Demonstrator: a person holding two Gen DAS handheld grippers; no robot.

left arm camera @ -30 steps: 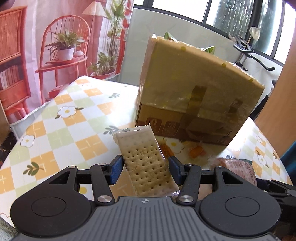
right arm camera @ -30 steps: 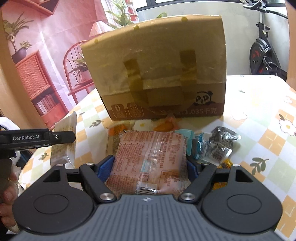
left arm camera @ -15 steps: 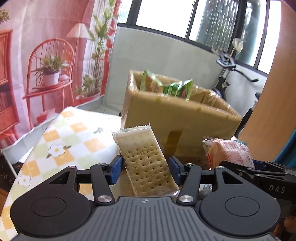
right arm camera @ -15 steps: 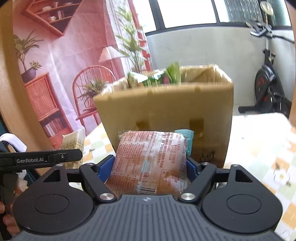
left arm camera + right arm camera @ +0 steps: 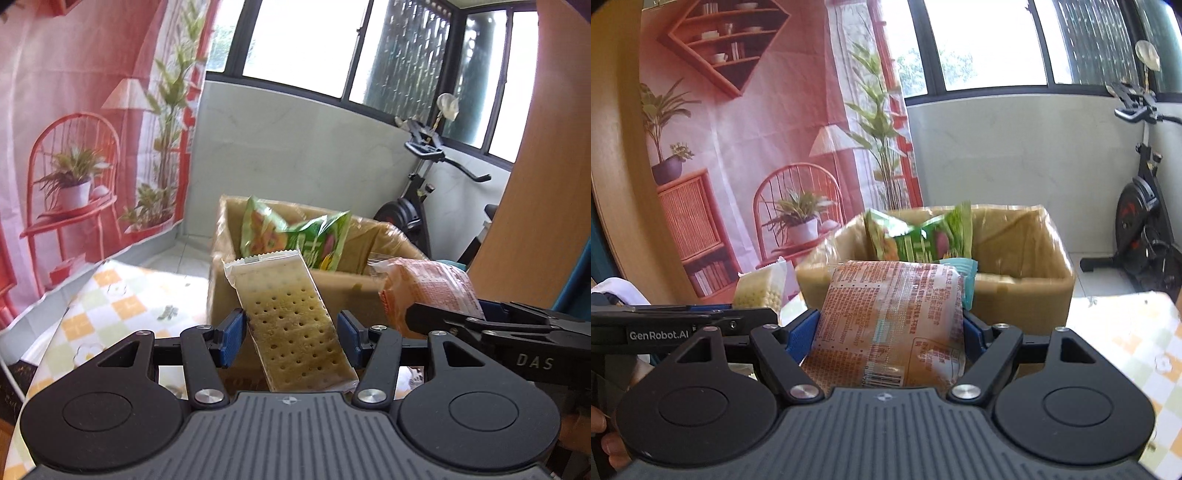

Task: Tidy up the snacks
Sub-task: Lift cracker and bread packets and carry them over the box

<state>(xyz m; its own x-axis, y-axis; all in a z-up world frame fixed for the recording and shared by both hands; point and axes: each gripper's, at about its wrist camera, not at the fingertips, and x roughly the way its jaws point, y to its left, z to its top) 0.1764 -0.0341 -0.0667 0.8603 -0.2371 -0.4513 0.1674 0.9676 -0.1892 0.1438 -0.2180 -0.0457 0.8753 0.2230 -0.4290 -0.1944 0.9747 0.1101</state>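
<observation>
Left gripper (image 5: 290,334): jaws part-closed on a clear-wrapped cracker packet (image 5: 291,317), blue pads against both long edges; packet stands tilted, top seal leaning left. It is held in the air in front of the cardboard box (image 5: 343,291).

Right gripper (image 5: 890,332): jaws wide, clamped on an orange printed snack pack (image 5: 892,325), barcode end nearest the camera. A teal wrapper edge (image 5: 967,277) shows just behind the pack's upper right corner; whether it is gripped too, cannot tell.

Both loads are raised near the box's near rim, side by side, apart. The box is open-topped and stands on the checked-cloth bench (image 5: 122,310). A green snack bag (image 5: 919,240) is upright inside it, toward the left wall.
</observation>
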